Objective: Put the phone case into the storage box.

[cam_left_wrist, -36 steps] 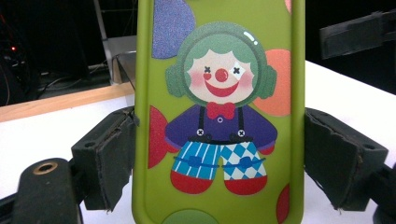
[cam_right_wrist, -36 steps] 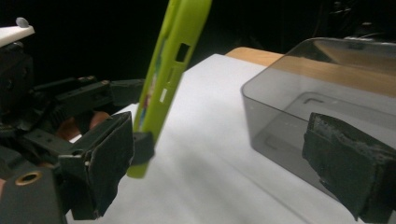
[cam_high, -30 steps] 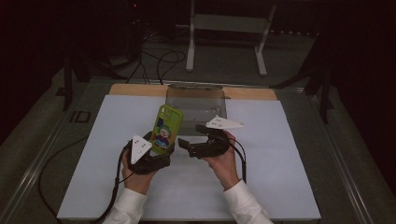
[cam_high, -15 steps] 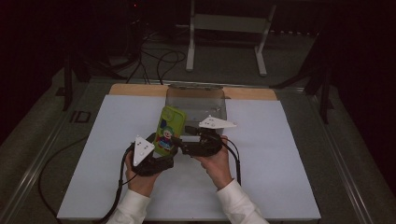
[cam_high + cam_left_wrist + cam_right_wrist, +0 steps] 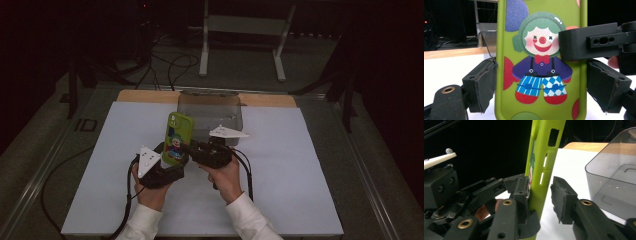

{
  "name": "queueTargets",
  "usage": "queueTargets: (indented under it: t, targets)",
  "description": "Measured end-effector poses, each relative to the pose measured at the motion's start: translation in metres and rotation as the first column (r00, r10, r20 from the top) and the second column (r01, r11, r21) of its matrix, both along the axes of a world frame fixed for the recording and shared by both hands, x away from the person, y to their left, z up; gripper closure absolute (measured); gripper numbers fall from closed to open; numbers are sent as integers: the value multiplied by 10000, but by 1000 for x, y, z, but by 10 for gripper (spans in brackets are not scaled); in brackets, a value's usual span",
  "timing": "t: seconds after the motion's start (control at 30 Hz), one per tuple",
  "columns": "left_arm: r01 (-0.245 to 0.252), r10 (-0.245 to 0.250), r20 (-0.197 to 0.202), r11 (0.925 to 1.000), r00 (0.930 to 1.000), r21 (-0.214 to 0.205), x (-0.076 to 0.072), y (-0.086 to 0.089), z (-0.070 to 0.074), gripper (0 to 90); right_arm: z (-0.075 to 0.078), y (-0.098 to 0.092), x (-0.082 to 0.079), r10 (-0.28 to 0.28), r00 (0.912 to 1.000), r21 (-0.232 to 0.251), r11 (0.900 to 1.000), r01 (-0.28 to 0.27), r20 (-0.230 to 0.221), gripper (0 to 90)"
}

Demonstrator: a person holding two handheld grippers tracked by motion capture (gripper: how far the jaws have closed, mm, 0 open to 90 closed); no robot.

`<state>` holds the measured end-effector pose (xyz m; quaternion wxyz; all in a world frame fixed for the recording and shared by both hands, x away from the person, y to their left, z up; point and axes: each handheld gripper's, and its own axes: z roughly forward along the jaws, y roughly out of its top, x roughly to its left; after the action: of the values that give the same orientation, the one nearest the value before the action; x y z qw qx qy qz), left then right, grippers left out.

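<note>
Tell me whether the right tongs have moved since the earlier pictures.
Yes. In the high view the right tongs have slid left, away from the grey bin, and have just been closing around the green phone case.

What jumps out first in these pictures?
A bright green phone case with a cartoon clown stands upright mid-table, clamped by its long edges in the left tool. The right tool, just closing, straddles its side edge with one pad still apart. Behind it sits a smoky clear plastic box.

Phone case (image 5: 177, 138) upright before bin (image 5: 212, 110), between hand-held grippers.
</note>
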<state>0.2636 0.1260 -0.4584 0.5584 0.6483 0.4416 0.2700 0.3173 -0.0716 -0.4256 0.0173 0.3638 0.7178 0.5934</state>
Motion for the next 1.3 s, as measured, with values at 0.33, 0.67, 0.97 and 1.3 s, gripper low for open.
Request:
queueTargets:
  t: [0.33,0.67,0.97,1.3]
  targets:
    - [-165,161,-159,9996,9997,-245,0,0,-2,158,-1,4,0,-11,10000,71,10000,12,-80,762]
    - [103,-106,-264,9998,9996,-150,3,-1,-3,143,0,5,-4,-24,9998,-65,10000,25,191,779]
    - [594,-576,-423,9974,9974,413,7,-3,-4,13,1,5,-5,24,9996,-50,10000,-23,295,779]
    - [663,-635,-392,9951,9972,738,7,2,-3,0,4,1,-5,-105,9989,-81,9999,109,456,779]
